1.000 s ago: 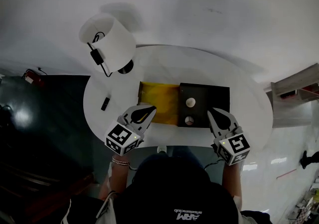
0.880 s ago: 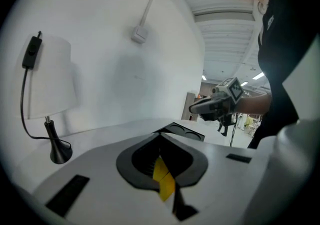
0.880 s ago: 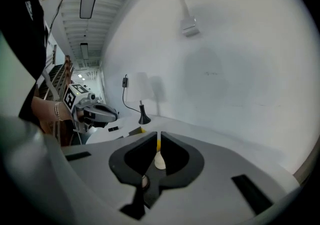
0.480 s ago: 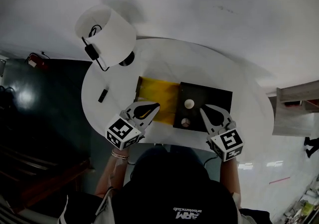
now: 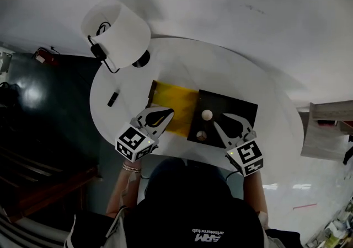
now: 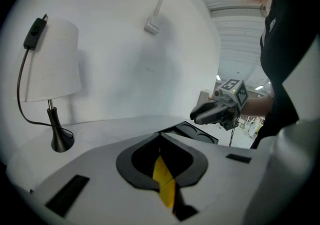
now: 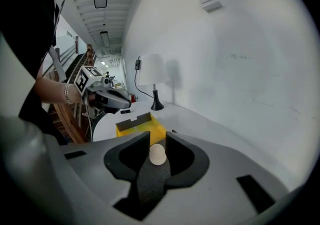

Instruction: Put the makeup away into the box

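**Right gripper opens toward the sponge, box open alongside**

On the table (image 5: 248, 70), the yellow box (image 5: 177, 110) lies open just beside a black tray (image 5: 240, 110). The tray carries the makeup: a cream sponge (image 5: 207, 114) and, nearer the person, a smaller round piece (image 5: 202, 135). Neither is in the box yet.

The step in hand looks like picking up the sponge. To do it well, the jaws should spread wider than the sponge before they go further in. They should then straddle its middle and not its rounded top, since a smooth egg shape is likely to slip out of a high pinch. It looks soft, so a gentle squeeze should do. A straight lift off the tray before crossing to the box would keep the round piece from being knocked.

The right gripper (image 7: 154, 144) is opening. Its tips stand a narrow gap apart, and the sponge shows through that gap just ahead of them. The pads do not press on it, and the gripper holds nothing.

The left gripper (image 6: 160, 138) has its jaws together with nothing pinched. It hangs over the box's near edge, and yellow shows behind the jaws.
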Available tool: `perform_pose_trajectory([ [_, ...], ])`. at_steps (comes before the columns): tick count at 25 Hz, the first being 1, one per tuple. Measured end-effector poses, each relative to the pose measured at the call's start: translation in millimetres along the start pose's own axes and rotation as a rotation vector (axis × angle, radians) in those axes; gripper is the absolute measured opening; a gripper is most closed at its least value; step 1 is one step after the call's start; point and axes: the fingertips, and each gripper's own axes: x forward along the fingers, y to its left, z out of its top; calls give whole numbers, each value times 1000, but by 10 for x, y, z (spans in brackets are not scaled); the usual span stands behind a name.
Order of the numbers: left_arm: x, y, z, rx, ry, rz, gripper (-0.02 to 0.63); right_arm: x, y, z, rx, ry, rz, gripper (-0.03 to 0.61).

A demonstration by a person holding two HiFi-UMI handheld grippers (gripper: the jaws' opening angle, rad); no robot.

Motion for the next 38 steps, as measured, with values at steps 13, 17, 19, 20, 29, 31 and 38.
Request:
perform_pose_trajectory([
  [13,92,-58,-80,-42,7,95,17,67,58,-152,-32,31,116,134],
  [17,146,-98,-117,-47,13,92,17,87,82,-190,-34,45,112,167],
  [19,178,-115,-115,-45,15,89,17,113,94,-217,-33,49,109,172],
  [20,193,-125,-115,-40,18,86,17,131,101,-238,-36,55,109,172],
  [29,255,-203,-232,14,91,35,17,262,75,-411,-76,145,42,216],
  [31,259,-232,-281,21,111,8,17,282,77,-428,-67,157,30,219],
  [38,320,-238,-363,25,152,-63,17,352,71,-479,7,172,-33,219],
])
